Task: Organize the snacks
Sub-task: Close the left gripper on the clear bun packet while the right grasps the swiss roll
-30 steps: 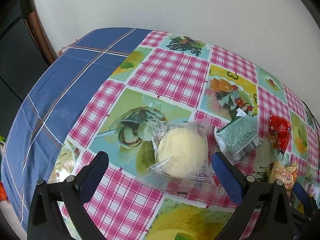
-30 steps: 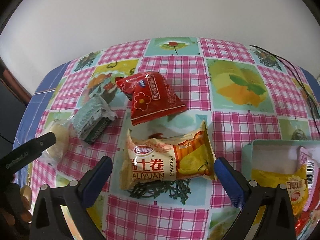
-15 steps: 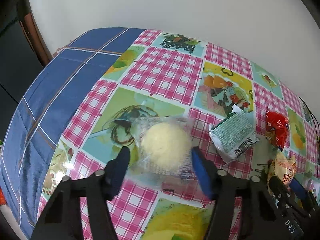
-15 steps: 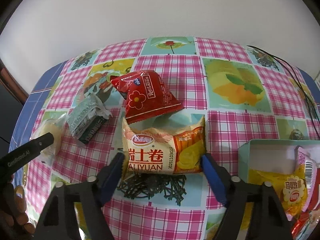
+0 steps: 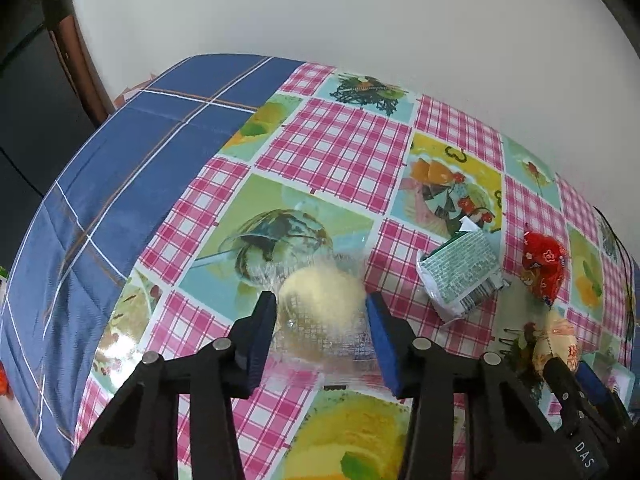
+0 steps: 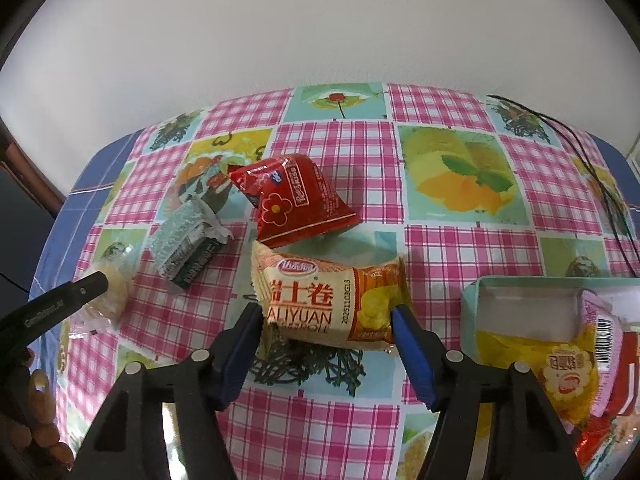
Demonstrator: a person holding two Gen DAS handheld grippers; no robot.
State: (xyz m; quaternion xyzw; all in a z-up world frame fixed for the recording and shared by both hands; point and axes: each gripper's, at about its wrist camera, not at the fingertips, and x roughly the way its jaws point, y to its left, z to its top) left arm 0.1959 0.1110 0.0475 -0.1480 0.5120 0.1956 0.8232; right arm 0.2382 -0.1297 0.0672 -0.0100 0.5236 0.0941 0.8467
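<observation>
A home dining spot: printed oilcloth table (image 6: 440,240) (fruit pictures), snack packets (image 6: 296,200).

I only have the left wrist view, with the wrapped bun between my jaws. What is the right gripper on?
Observer: The right gripper is closing on an orange-and-white roll packet. Its pads touch the packet's two short ends.
Operator: Is there a box near it?
Observer: Yes, a pale green box sits on the table to that packet's right, apart from it.
Operator: Any room left inside?
Observer: The far left part shows bare white floor. A yellow packet and other wrappers fill the near side.
</observation>
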